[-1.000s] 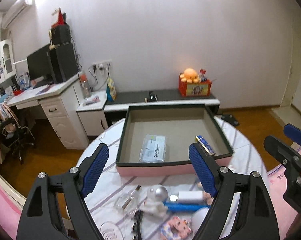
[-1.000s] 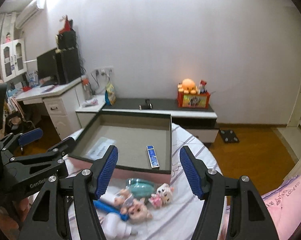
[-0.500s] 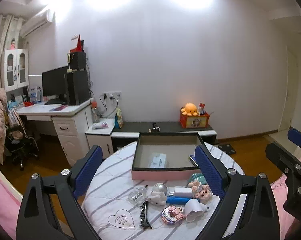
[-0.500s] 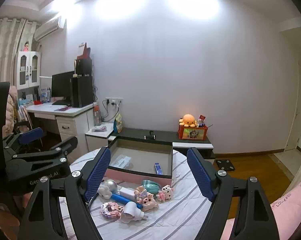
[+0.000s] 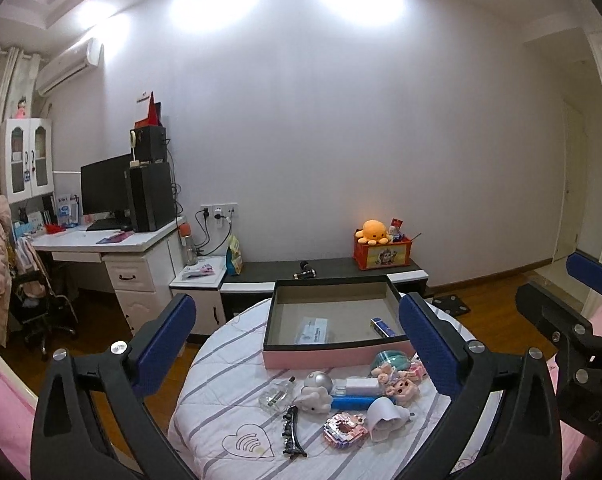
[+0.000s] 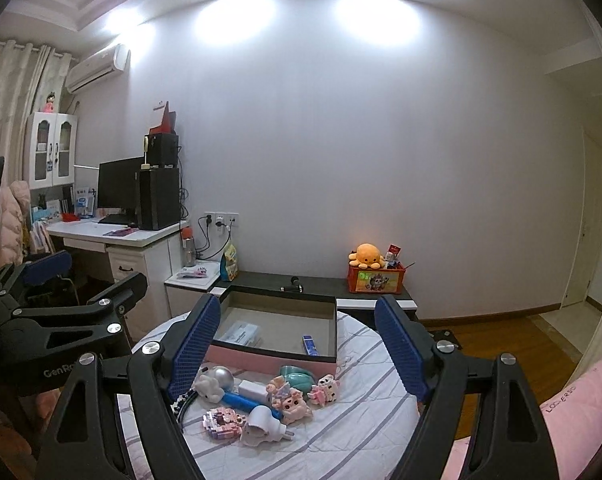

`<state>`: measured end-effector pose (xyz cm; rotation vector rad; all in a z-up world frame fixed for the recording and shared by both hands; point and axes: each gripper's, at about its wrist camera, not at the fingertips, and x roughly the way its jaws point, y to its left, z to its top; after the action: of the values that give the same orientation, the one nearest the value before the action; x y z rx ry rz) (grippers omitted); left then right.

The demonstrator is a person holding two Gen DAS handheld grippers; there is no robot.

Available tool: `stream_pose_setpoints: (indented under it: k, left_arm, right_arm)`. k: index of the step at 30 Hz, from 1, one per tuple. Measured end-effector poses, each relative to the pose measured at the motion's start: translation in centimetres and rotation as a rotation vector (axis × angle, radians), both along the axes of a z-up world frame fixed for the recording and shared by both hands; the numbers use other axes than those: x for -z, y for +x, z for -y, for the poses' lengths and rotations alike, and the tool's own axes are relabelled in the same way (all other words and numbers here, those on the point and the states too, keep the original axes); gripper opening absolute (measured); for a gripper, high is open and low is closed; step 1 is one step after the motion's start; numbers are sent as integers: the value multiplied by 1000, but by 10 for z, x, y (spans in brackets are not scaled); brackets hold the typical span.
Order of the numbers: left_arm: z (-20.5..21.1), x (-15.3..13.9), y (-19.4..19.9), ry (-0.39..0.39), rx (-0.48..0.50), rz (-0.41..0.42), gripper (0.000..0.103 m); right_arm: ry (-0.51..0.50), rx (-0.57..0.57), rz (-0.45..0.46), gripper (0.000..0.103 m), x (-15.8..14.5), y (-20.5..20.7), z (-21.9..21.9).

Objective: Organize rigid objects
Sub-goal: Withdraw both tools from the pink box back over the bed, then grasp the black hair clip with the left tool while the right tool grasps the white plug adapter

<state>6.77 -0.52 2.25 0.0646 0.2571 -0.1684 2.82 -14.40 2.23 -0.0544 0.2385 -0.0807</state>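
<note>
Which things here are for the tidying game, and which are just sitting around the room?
For the job:
- box
- toys and bits on the table: white plug, hair clip, little bottle, blue tube
- two packs already in the box

Just lying about:
- orange octopus
- monitor
- air conditioner

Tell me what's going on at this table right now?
A person holds two grippers above a round table, sorting small items into a pink box. The left gripper and the right gripper are both open and empty, hanging clear of everything. The box holds a clear packet and a small blue box. A pile of toys, a charger and a hair clip lies on the cloth in front of it.
</note>
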Motion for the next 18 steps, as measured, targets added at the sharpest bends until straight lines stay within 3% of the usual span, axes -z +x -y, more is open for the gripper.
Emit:
stream_pose_setpoints:
  k: [11,13,18]
  left_arm:
    - [0,5,8,19,-1,-29,103]
    - [0,12,14,36,-8,-52,103]
    - [-4,49,43,84,-57,-203,103]
  right_arm:
    - [9,10,-23,82,4,0,1]
    - [9,14,-53,82,8,6,1]
    - [25,3,-192,82,35,37,2]
